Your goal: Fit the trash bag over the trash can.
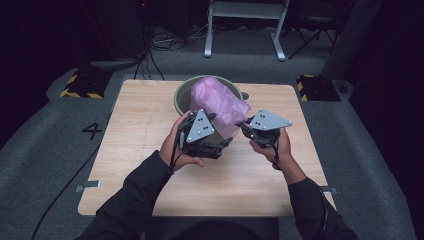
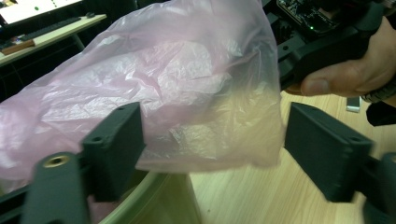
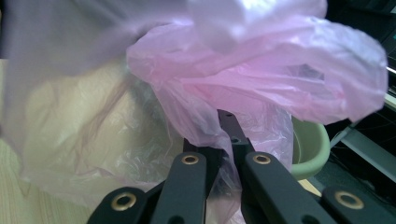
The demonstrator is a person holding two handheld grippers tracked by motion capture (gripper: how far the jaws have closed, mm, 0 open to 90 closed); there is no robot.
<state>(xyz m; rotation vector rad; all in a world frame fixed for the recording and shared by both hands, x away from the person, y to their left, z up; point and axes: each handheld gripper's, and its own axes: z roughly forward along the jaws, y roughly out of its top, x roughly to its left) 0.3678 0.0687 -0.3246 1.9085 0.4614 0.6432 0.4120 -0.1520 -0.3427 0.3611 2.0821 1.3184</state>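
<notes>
A pink bag (image 1: pixel 220 102) of thin, crinkled film billows up out of a green bin (image 1: pixel 183 93) that stands at the far middle of the wooden worktop (image 1: pixel 140 150). The bag's near side spills over the bin's front rim toward the person.

The right gripper (image 1: pixel 246 125) meets the bag's right edge. In the right gripper view its jaws are closed together with a fold of the bag (image 3: pixel 261 79) pinched between them, the film draping over and around the jaw tips; the bin's rim (image 3: pixel 310 149) shows just to the right behind the film.

The left gripper (image 1: pixel 200 131) sits at the bag's front, just beside the bin's near rim. In the left gripper view its jaws stand wide apart, one to each side of the hanging lower edge of the bag (image 2: pixel 187 93); the film hangs between them and neither jaw clearly presses on it. The bin's rim (image 2: pixel 149 191) curves below the left jaw. Farther off in that view, the right hand (image 2: pixel 355 70) grips its tool beyond the bag.

Each gripper carries a grey three-cornered plate. The person's dark sleeves (image 1: pixel 135 195) come in from the bottom. A number 4 (image 1: pixel 92 130) is marked on the grey floor left of the worktop, and white frame legs (image 1: pixel 245 25) stand beyond it
</notes>
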